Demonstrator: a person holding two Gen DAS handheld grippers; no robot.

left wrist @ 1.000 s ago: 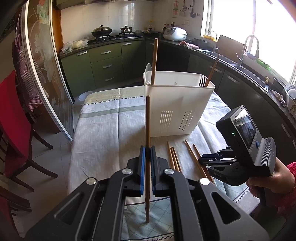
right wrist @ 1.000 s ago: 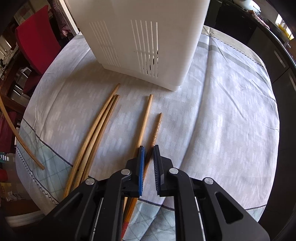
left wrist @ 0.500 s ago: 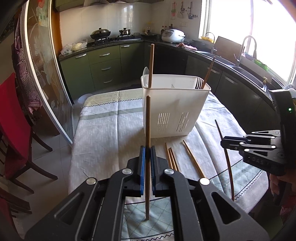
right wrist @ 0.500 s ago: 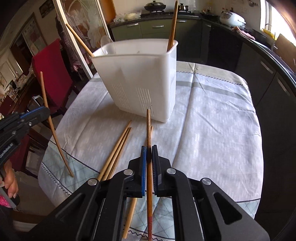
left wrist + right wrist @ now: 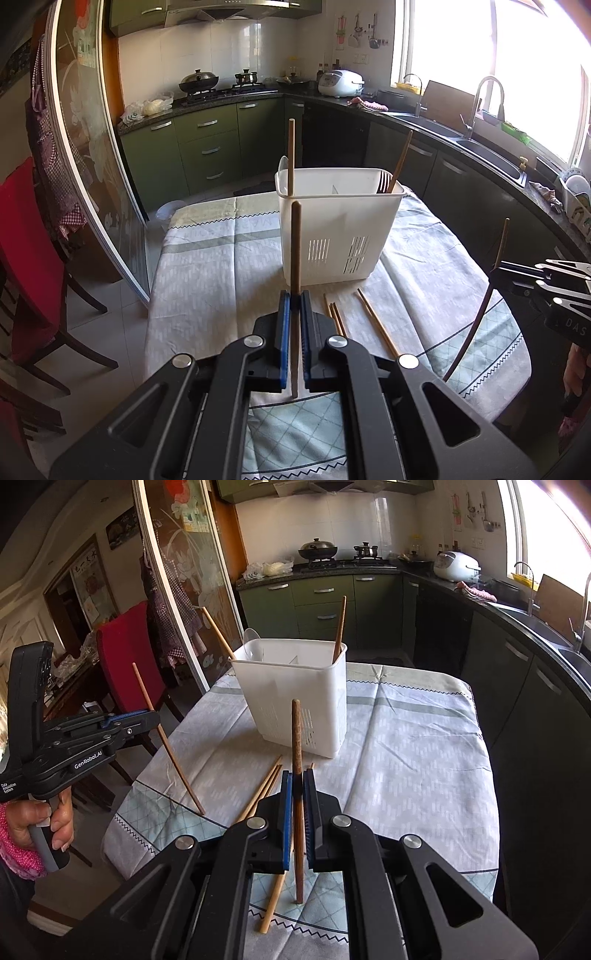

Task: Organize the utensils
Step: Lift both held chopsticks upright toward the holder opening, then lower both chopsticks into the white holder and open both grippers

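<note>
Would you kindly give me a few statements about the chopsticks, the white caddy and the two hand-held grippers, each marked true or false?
1. The left hand-held gripper is shut on a light chopstick. True.
2. The right hand-held gripper is empty. False: it is shut on a dark chopstick.
3. The white caddy lies on its side. False: it stands upright on the tablecloth.
4. Loose chopsticks lie on the cloth in front of the caddy. True.
5. Chopsticks already stand in the caddy. True: two chopsticks rise above its rim.
</note>
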